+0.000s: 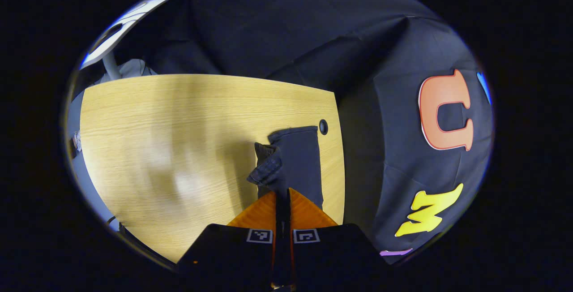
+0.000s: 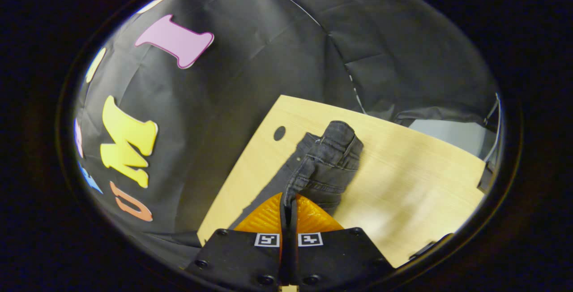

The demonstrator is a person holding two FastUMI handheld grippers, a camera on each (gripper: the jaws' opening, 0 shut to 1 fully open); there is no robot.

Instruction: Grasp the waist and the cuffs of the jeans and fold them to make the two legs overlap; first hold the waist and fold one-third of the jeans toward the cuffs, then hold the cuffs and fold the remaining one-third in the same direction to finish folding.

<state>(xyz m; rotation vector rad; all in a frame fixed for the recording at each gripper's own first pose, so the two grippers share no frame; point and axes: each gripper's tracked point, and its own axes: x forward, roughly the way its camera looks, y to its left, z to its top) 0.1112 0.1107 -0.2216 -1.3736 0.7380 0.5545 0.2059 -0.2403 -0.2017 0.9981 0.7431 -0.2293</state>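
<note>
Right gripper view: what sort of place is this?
Likely a recording booth, not a home: black cloth wall, one bare wooden table with a cable hole, and only jeans on it.

Your right gripper [image 2: 288, 202] sits at the bottom of the right gripper view with its two fingers [image 2: 268, 216] pressed together on a dark edge of the jeans [image 2: 329, 166]. From that pinch the jeans run up and away across the worktop [image 2: 412, 184], bunched and creased, with stitched seams and a rolled end at the far side. A flatter dark strip of the jeans lies to the left of the bunch, reaching toward the worktop's left edge. Near that edge you can see a small round hole [image 2: 279, 133] in the worktop, just beside the cloth
</note>
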